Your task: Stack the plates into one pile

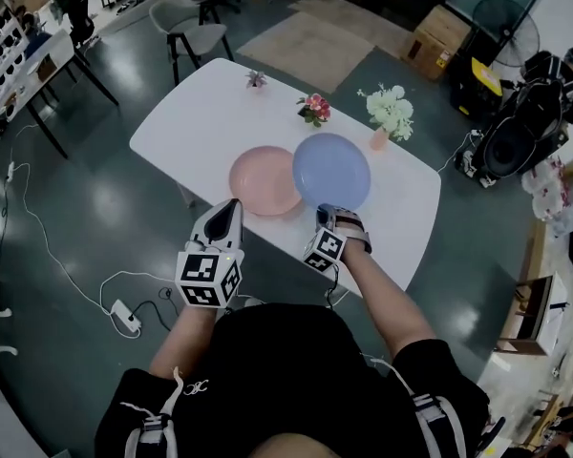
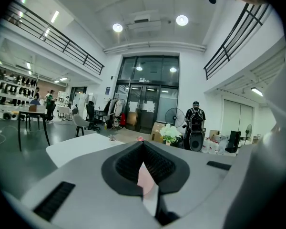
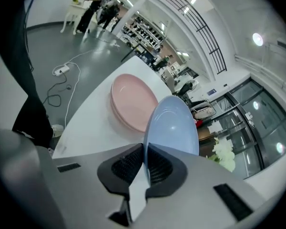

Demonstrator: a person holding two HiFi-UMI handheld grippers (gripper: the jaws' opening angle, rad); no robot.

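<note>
Gripping the blue plate [image 3: 174, 128] by its near rim, our R tool [image 3: 144, 151] is clamped on it, tilted clear of the worktop [image 1: 201, 122] beside the pink plates [image 3: 131, 101], we reckon for carrying across. L tool [image 2: 143, 149] hangs back, jaws together, empty.

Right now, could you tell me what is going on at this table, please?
A person is working with a handheld gripper in each hand. The right gripper is shut on the near rim of the blue plate, which overlaps the edge of the pink plate. The pink plate lies on the white table. The left gripper is shut and empty, just in front of the pink plate.
</note>
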